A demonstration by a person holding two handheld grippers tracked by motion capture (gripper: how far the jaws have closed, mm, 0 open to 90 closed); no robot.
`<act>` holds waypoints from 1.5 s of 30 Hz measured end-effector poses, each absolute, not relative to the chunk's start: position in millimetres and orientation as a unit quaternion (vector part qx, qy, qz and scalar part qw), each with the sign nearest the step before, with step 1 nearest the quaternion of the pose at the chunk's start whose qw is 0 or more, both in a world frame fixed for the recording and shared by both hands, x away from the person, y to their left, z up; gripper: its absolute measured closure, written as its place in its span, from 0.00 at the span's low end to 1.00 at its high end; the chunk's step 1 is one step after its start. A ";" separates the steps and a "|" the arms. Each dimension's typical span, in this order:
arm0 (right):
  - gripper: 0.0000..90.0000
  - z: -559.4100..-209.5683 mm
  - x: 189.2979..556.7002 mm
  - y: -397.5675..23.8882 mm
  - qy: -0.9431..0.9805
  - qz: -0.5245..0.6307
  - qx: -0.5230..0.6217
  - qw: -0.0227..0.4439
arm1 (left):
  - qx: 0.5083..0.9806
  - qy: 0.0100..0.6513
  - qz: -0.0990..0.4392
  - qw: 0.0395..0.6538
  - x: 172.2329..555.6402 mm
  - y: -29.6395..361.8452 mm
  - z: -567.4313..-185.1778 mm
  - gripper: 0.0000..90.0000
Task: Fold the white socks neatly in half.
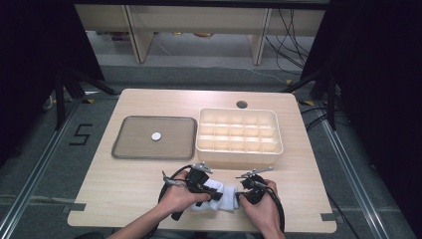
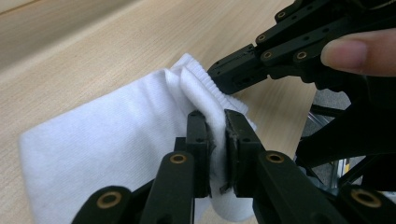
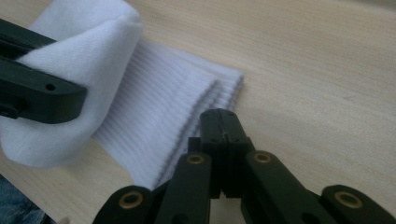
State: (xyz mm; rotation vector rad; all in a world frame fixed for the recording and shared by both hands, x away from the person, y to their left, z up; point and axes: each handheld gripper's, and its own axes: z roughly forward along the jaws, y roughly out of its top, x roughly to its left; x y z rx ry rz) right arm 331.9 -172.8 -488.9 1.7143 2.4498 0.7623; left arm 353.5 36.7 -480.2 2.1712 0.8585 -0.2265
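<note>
Across the centre of the high view, the table (image 1: pixel 124 189) carries a divided box (image 1: pixel 239 137) with every compartment bare and a tray (image 1: pixel 129 144); nothing looks stowed. At bottom centre lies the white sock (image 1: pixel 224 195), likely mid-fold. Left gripper (image 2: pixel 216 135) pinches a cloth fold; right gripper (image 3: pixel 222 135) is pressed together at the ribbed cuff (image 3: pixel 187 112)
</note>
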 end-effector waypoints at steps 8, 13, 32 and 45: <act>1.00 -489.7 331.0 -175.3 0.793 0.251 0.554 0.025 | 0.849 0.343 -0.086 0.393 354.5 34.6 -485.0 0.86; 0.99 -490.6 330.6 -178.1 0.796 0.260 0.546 0.025 | 0.842 0.346 -0.084 0.406 355.9 33.3 -489.1 0.83; 0.97 -488.6 324.0 -179.9 0.798 0.266 0.540 0.030 | 0.832 0.336 -0.075 0.436 354.2 44.3 -471.9 0.79; 1.00 -481.4 321.3 -177.1 0.796 0.280 0.535 0.038 | 0.850 0.325 -0.102 0.403 349.1 27.3 -498.0 0.90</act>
